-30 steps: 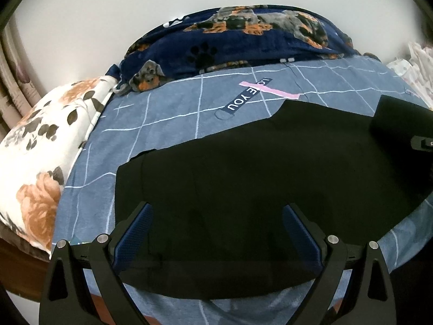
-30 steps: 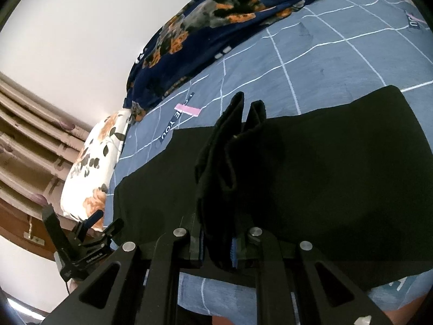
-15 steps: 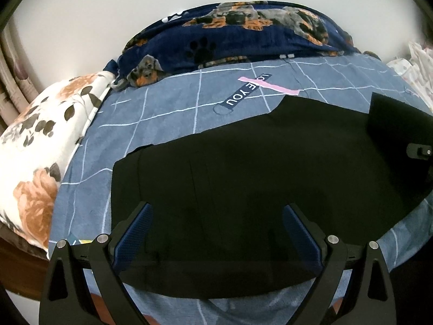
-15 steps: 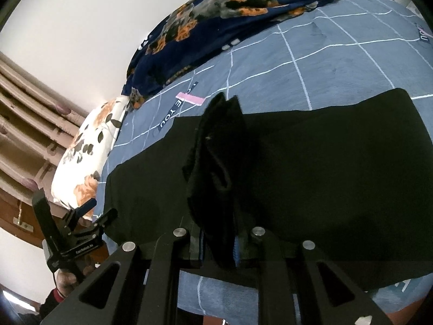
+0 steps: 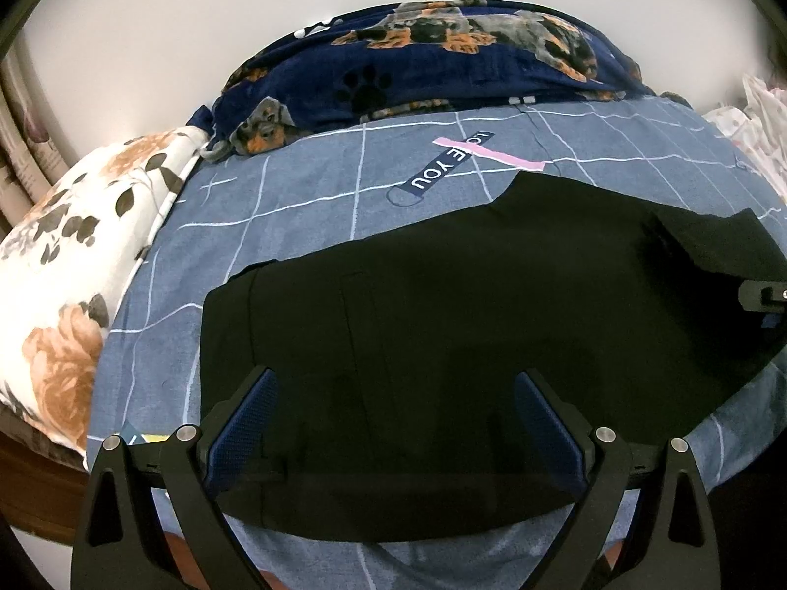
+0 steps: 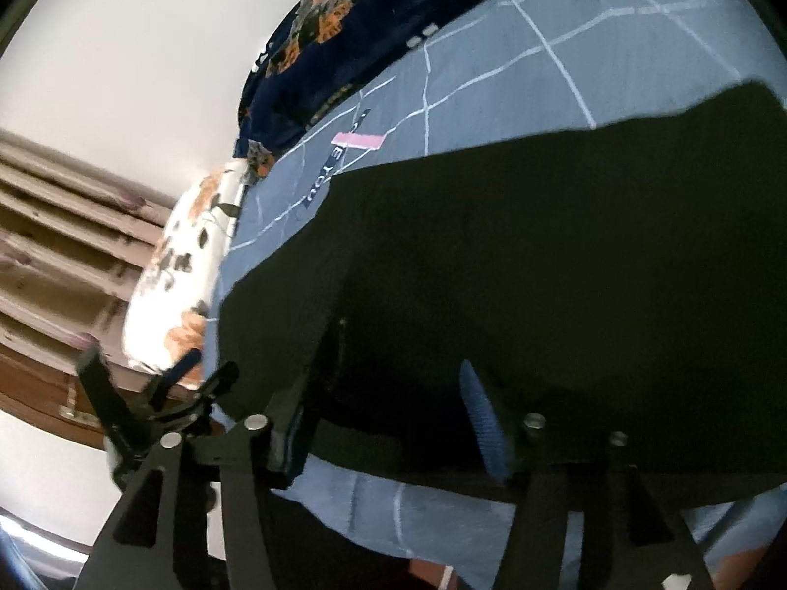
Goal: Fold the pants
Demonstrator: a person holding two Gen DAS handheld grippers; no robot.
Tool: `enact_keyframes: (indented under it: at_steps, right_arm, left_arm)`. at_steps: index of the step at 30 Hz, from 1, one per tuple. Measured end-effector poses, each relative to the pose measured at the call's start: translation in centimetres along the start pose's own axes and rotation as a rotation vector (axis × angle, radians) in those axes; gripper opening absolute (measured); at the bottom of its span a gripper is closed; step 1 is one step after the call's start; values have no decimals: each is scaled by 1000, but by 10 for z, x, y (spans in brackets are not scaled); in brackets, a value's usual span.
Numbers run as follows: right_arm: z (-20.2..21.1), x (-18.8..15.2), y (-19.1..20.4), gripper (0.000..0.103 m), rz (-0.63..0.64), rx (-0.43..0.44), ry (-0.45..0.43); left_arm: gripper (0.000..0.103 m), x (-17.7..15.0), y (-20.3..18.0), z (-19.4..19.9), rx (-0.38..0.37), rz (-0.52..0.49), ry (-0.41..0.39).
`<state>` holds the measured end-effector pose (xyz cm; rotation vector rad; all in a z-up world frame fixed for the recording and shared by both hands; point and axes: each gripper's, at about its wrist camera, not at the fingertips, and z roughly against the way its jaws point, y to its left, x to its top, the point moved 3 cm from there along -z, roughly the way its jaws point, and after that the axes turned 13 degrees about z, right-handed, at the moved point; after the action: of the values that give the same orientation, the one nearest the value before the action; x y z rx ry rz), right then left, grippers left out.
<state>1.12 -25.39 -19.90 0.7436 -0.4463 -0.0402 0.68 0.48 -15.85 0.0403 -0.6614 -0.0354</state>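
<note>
One pair of black pants [image 5: 442, 334] lies on one bed [image 5: 305, 226] with a blue grid-pattern sheet. One floral pillow [image 5: 74, 265] and one navy dog-print blanket [image 5: 433, 69] sit alongside. Two claws are in view: left claw [image 5: 393, 423], right claw [image 6: 388, 423].

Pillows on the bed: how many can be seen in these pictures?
1. The flowered pillow lies at the left edge of the bed, beside the dog-print blanket. Others may be hidden under that blanket or outside the views.
</note>
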Motion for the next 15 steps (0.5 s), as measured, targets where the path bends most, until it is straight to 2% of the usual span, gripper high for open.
enact_keyframes:
  at_steps: [2, 3, 6, 10, 15]
  right_arm:
    - [-1, -3, -5, 62, -52, 59, -6]
    - [-3, -5, -11, 62, -102, 115, -6]
    - [-8, -12, -23, 62, -207, 209, -10]
    - [-7, -13, -23, 62, -222, 235, -14]
    - [-1, -12, -25, 63, -268, 296, -18]
  left_arm:
    - [96, 0, 0, 0, -1, -1, 0]
    - [96, 0, 0, 0, 0, -1, -1]
    - [96, 0, 0, 0, -1, -3, -3]
    - [96, 0, -5, 3, -14, -6, -16]
    - [96, 9, -24, 21, -142, -1, -31]
